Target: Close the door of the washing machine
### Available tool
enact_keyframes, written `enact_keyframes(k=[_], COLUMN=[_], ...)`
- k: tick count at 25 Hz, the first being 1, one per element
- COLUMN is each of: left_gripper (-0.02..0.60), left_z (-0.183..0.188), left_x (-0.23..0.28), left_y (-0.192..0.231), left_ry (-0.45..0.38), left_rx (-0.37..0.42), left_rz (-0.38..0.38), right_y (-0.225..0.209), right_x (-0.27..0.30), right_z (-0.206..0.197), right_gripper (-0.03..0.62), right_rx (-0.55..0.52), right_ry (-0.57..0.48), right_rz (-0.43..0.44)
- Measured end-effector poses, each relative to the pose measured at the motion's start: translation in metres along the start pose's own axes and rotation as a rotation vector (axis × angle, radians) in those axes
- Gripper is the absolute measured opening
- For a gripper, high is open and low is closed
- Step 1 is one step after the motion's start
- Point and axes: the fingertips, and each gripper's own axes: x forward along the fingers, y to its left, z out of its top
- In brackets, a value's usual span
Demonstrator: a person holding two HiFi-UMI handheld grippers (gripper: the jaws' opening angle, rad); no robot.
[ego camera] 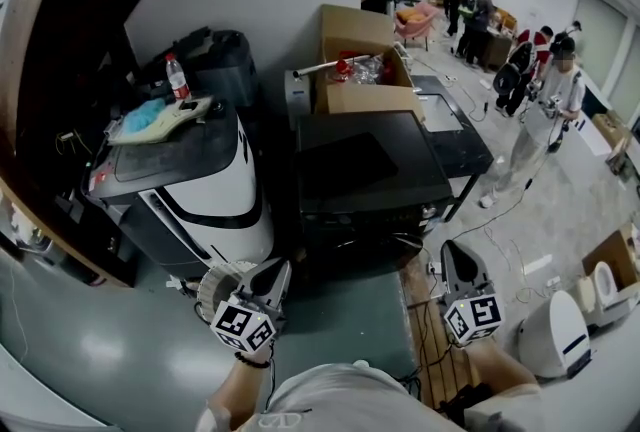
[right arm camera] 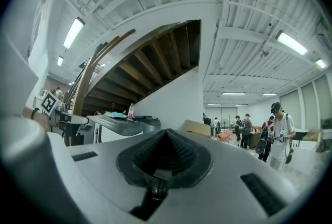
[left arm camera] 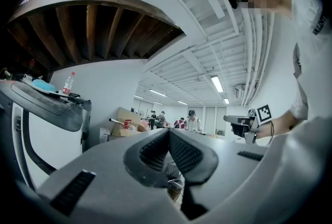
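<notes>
We hold the left gripper (ego camera: 277,268) and right gripper (ego camera: 455,251) level, jaws together on nothing, likely for pushing, with the washing machine (ego camera: 205,205) ahead at left, its door unclear.

Bright ceiling strip lights, fisheye-warped edges, dark corners.

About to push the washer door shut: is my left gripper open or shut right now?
Shut. In the left gripper view, the left gripper has its jaws meeting at the tips, with nothing held between them.
</notes>
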Motion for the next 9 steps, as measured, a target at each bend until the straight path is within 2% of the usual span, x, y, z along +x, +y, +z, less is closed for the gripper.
enact_keyframes(k=[9], left_gripper=[0.003], left_z=[-0.0022], left_x=[0.0016], left_y=[0.0004], left_ry=[0.005], left_rx=[-0.012], left_rz=[-0.016], right_y=[0.0027], right_x=[0.0044], right_z=[-0.0006], right_gripper=[0.009], right_rx=[-0.008], right_ry=[0.002], right_rz=[-0.002])
